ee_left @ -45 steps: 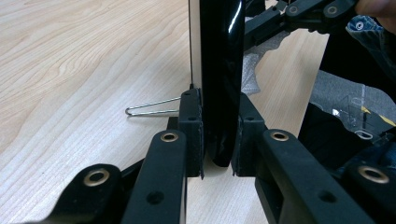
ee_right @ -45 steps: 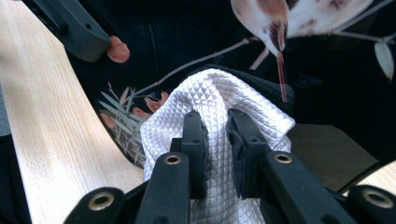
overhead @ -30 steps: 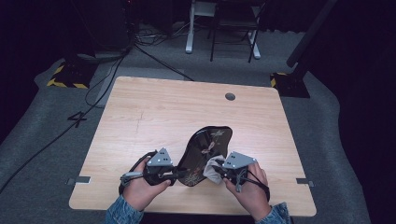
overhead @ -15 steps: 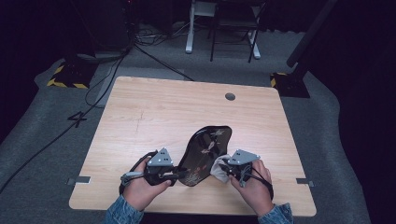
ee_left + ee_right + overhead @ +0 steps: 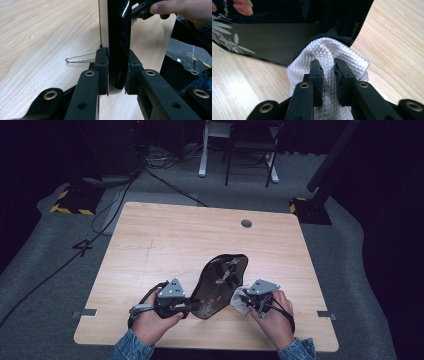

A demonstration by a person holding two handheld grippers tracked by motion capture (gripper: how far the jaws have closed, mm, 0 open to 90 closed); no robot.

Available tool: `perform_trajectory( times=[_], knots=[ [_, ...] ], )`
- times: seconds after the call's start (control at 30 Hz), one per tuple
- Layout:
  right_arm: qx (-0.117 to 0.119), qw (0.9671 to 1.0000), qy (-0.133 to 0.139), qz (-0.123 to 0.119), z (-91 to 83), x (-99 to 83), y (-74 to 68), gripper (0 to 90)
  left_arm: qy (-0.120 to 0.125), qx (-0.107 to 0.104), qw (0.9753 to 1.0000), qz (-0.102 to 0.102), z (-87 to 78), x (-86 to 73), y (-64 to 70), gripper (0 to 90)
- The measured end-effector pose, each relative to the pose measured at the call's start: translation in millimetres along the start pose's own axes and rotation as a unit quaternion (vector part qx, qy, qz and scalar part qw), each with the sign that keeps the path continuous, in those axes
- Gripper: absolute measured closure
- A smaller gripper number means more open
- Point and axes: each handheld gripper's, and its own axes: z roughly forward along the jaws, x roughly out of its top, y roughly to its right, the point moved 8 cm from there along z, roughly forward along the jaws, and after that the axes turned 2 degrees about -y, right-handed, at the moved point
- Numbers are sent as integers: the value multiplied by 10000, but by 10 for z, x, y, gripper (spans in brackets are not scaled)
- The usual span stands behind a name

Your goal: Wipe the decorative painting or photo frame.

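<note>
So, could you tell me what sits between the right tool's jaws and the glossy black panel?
A bunched white cloth, pinched by the right tool, presses against the black panel, as the right gripper view shows.

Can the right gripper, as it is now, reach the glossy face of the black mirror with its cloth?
Probably yes. The right gripper is shut on the white cloth, which already meets the black mirror at its edge. The left gripper clamps the mirror upright, and nothing lies between.
</note>
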Motion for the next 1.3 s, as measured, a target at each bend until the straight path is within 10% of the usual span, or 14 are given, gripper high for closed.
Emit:
perform_trajectory(
  times=[0.67,1.3],
  knots=[
    [360,9919,733,-968,-310,504,-730,774,27,-8,10000,-68,-1,2,-7,779],
    [378,9939,544,-877,-81,382,-670,775,0,-28,10000,-86,-5,-2,-1,779]
  ],
)
